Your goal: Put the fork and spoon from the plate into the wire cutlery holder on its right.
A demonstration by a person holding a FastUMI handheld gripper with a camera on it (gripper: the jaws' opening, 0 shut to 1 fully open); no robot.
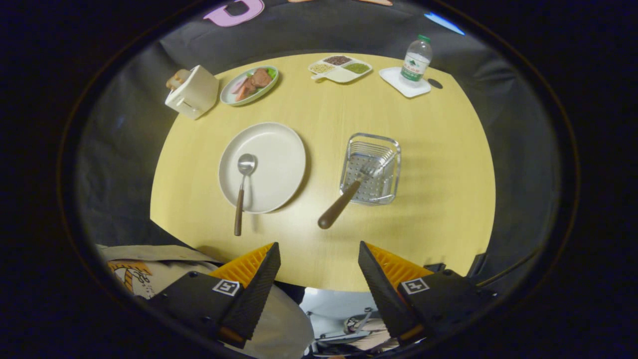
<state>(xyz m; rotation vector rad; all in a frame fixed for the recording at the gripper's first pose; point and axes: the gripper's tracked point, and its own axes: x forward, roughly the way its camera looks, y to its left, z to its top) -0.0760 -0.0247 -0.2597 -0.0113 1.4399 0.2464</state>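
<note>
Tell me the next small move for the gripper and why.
Probably move the open gripper forward and left, down toward the spoon. The fork already lies in the wire cutlery holder, handle sticking out, while the spoon is still on the plate, its handle overhanging the near rim, and the fingers hold nothing.

Tabletop (438, 164) carries all items. Plate (279, 149) sits left of centre; spoon (242, 192) lies on it, handle overhanging the near rim. Wire cutlery holder (371, 169) stands right of the plate, apart from it; fork (349, 192) rests inside, handle projecting over the near wall. Along the far edge, left to right: toaster (193, 92), food dish (249, 85), divided tray (340, 68), bottle (416, 60) on a coaster (404, 82). Tongs (319, 264) hang spread at lower centre, nothing between them.
</note>
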